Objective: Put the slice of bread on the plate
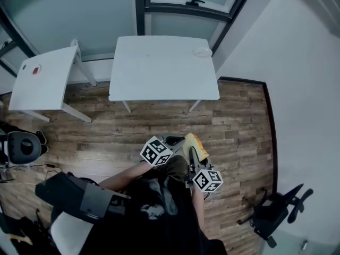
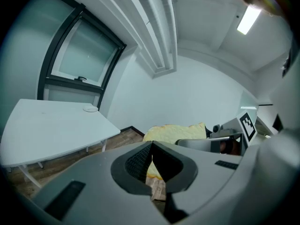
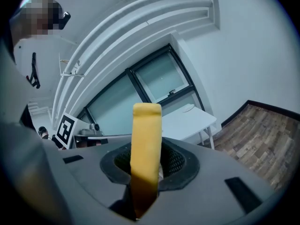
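A yellow slice of bread (image 1: 192,142) stands on edge between the jaws of my right gripper (image 1: 193,152), which is shut on it. In the right gripper view the slice (image 3: 146,144) rises edge-on out of the pads. My left gripper (image 1: 172,141) is just to its left, shut with nothing in it; its view shows the slice (image 2: 176,132) beyond its closed pads. A small white plate (image 1: 202,52) lies at the far right corner of the white table (image 1: 159,73) ahead, also seen as the plate (image 2: 90,108) and the plate (image 3: 187,108). Both grippers are over the wooden floor, short of the table.
A second white table (image 1: 45,78) with a small red thing (image 1: 36,70) stands at the left. A dark office chair (image 1: 276,211) is at the lower right by the white wall, another chair (image 1: 21,147) at the left. Windows run behind the tables.
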Motion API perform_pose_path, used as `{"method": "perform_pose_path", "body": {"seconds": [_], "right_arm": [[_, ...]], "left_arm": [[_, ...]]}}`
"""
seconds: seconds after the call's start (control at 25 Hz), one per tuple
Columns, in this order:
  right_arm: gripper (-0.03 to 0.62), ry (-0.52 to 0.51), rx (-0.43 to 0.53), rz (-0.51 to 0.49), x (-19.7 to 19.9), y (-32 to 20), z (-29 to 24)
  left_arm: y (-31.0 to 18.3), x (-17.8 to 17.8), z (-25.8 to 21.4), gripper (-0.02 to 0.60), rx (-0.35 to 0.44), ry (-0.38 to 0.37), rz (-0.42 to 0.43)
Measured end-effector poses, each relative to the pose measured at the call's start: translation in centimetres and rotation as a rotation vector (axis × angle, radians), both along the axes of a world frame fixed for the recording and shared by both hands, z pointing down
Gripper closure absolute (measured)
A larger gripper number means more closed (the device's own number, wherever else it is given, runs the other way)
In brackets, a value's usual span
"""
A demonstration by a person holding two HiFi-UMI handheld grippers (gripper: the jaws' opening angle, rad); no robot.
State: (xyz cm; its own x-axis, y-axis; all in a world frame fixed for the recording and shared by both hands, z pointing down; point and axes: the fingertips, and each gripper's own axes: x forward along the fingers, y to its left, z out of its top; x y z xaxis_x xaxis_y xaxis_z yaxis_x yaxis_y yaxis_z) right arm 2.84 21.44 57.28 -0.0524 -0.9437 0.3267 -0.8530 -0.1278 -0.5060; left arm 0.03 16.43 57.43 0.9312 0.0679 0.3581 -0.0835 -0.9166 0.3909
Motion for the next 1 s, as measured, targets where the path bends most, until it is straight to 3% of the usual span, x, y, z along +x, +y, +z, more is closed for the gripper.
{"method": "perform_pose_path", "body": {"seconds": [0.16,0.32,0.68,0.8,1.0], "right_arm": [[0.499,-0.028,-0.028,-0.026,2.7,-2.0,1.1],[0.499,-0.039,-0.025,-0.057,7.1,-7.1,1.5],[0.499,0.003,0.023,-0.195,17.7,-17.3,-0.1],[0.499,0.022,0.022,-0.236,20.3,-19.7,-0.5],[0.499,-0.008,0.015,-0.221,23.3,-22.8,-0.5]], "left_arm": [[-1.7,2.2,0.4,0.575,0.007,-0.005,-0.007],[-6.8,5.0,1.0,0.575,-0.013,-0.024,-0.068],[-16.5,15.4,0.3,0.575,0.061,-0.016,-0.173],[-18.0,17.1,0.7,0.575,0.037,-0.022,-0.197],[-21.1,18.9,1.6,0.575,-0.002,-0.058,-0.217]]}}
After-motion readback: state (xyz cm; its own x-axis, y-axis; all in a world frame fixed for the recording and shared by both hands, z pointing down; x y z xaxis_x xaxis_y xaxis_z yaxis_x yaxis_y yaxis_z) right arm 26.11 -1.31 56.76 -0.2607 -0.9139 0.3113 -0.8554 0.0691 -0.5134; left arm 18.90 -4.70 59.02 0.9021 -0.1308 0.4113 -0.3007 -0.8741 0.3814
